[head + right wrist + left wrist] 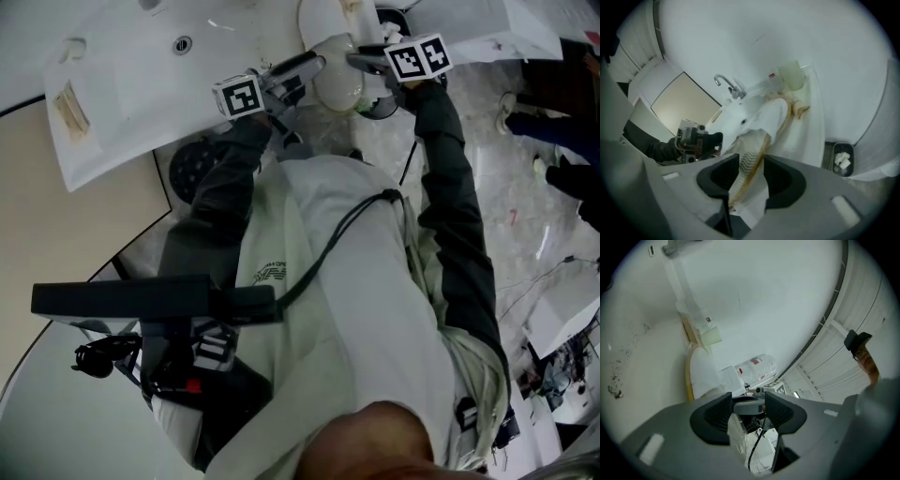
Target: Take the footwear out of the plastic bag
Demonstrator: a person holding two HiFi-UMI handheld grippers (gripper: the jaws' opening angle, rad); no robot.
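Both arms stretched forward over the white worktop [122,75]. Right gripper [752,174]: fingers clamped on the ribbed sole of the pale footwear [751,150], held up between the two grippers. Left gripper [748,411]: fingers apart, plastic bag [737,434] film against one pad. Red-labelled packets [757,369] behind, print unreadable.

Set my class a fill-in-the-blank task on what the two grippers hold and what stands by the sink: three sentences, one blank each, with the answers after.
1. The white slipper between the jaws of the right gripper turns its ribbed ___ to the camera.
2. Crinkled clear ___ hangs between the jaws of the left gripper.
3. Over the white sink curves a metal ___.
Missing words: sole; plastic; faucet.
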